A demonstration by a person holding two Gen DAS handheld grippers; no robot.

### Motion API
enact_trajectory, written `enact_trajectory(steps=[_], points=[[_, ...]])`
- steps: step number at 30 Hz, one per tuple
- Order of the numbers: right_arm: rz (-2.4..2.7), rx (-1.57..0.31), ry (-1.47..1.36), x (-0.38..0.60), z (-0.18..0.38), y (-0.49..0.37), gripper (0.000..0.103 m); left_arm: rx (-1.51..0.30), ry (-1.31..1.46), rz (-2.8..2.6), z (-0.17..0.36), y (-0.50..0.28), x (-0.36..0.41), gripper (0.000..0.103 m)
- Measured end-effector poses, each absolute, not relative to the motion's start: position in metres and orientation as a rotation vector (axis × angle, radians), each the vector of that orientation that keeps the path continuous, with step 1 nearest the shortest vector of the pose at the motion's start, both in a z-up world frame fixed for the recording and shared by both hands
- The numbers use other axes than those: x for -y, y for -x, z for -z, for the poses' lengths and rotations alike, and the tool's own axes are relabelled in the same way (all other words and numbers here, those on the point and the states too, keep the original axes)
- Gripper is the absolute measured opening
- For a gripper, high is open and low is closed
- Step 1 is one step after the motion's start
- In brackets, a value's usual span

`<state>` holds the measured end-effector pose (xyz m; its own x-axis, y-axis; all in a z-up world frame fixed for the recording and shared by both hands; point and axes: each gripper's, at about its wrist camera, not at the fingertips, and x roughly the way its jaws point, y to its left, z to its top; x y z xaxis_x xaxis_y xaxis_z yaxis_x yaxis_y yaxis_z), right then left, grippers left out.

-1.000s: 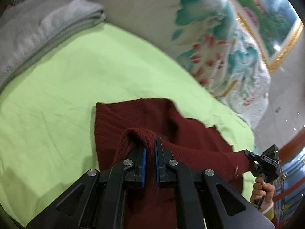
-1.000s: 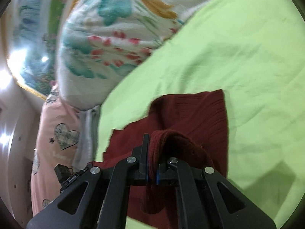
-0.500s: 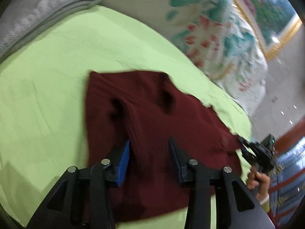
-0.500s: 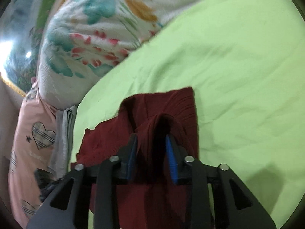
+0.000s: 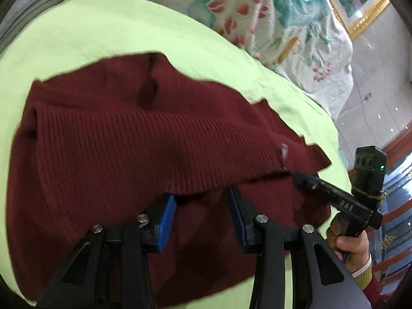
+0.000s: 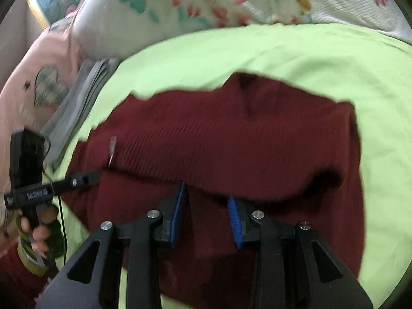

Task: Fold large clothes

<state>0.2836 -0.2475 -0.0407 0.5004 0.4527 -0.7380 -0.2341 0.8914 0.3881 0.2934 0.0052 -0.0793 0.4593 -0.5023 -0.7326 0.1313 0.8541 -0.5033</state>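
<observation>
A dark red ribbed knit sweater [image 5: 134,139] lies folded over on the light green bedsheet [image 5: 108,33]. Its upper layer ends in a ribbed hem edge just beyond both grippers. My left gripper [image 5: 202,206] is open and empty, its blue pads on either side of that hem edge. My right gripper [image 6: 207,200] is open and empty at the same edge of the sweater [image 6: 231,134]. The right gripper also shows in the left wrist view [image 5: 334,193], and the left gripper shows in the right wrist view [image 6: 51,185]. A small white tag [image 5: 283,154] sticks out of the knit.
A large floral quilt [image 5: 270,18] is piled along the far side of the bed. Folded grey cloth [image 5: 36,2] lies at the sheet's corner. A pink heart-print pillow [image 6: 41,87] lies beside the folded grey cloth. A gold-framed picture [image 5: 360,5] hangs behind the bed.
Both grippers were shut on a raised fold of the sweater; they opened and let it drop. The folded layer now lies flat, and both grippers have drawn back to its hem.
</observation>
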Motion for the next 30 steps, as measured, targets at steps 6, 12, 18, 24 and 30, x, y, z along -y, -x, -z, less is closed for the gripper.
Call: enact_trajectory(steps=[6,12,18,24,30], points=[[-0.251,-0.906,-0.346,0.28,0.034,-0.331,0.034,-0.959,0.451,0.258,0.073,-0.346,-0.047,0.038],[-0.142,-0.887,-0.497,0.307,0.038,-0.339,0.034,-0.921,0.57,0.094,0.075,-0.36,-0.105,0.039],[-0.134,-0.8,-0.519,0.311,0.023,-0.298,0.034,-0.9,0.609,0.104,0.077,-0.307,-0.124,0.039],[0.02,-0.774,-0.645,0.358,0.026,-0.275,0.034,-0.913,0.633,0.164,0.076,-0.232,-0.128,0.039],[-0.142,-0.786,-0.59,0.31,0.018,-0.25,0.034,-0.961,0.634,0.226,0.08,-0.171,-0.106,0.049]])
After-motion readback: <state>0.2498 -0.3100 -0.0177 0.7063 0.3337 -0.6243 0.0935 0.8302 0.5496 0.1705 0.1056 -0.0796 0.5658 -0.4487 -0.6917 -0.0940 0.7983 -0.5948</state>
